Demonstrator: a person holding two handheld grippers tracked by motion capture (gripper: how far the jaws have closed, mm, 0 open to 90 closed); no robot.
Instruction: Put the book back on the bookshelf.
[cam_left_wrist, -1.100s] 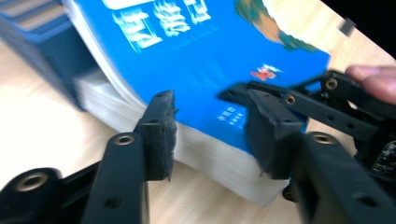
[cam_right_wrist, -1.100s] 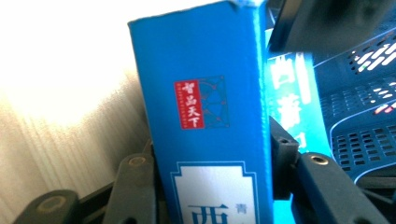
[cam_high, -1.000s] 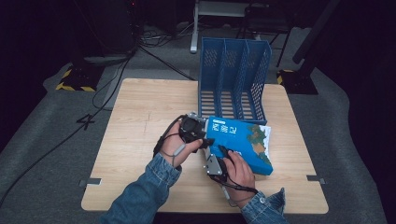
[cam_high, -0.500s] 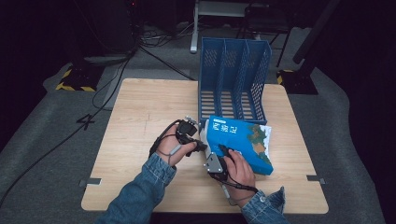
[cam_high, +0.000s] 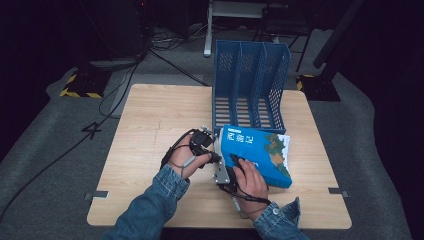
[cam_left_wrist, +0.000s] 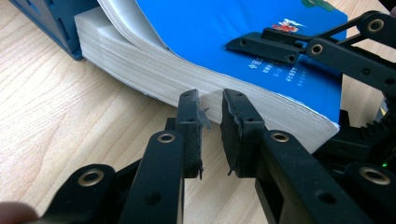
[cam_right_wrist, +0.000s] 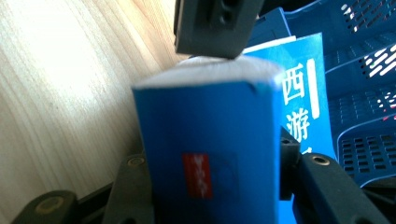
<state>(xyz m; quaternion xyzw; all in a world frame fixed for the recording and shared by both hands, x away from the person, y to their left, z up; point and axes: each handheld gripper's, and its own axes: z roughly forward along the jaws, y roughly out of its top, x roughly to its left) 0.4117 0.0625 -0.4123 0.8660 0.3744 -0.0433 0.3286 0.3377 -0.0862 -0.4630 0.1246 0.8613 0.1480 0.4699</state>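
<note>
One thick blue-covered paperback book (cam_high: 255, 155) lies on the wooden table (cam_high: 150, 125) before one blue plastic file rack (cam_high: 250, 85). It is clamped at its spine by the right gripper (cam_high: 231, 169). The left gripper (cam_left_wrist: 211, 122), whose jaws have just been closing, is held nearly together against the page edges, gripping nothing.

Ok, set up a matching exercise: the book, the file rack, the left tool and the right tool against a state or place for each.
Things:
1. book
2. file rack
3. left tool
4. right tool

States:
A. stands upright behind the book
B. clamped on the book's spine end
C. jaws nearly together at the book's page edge, just been closing
D. lies flat, cover slightly lifted

Pairs: 1-D, 2-A, 3-C, 4-B
</note>
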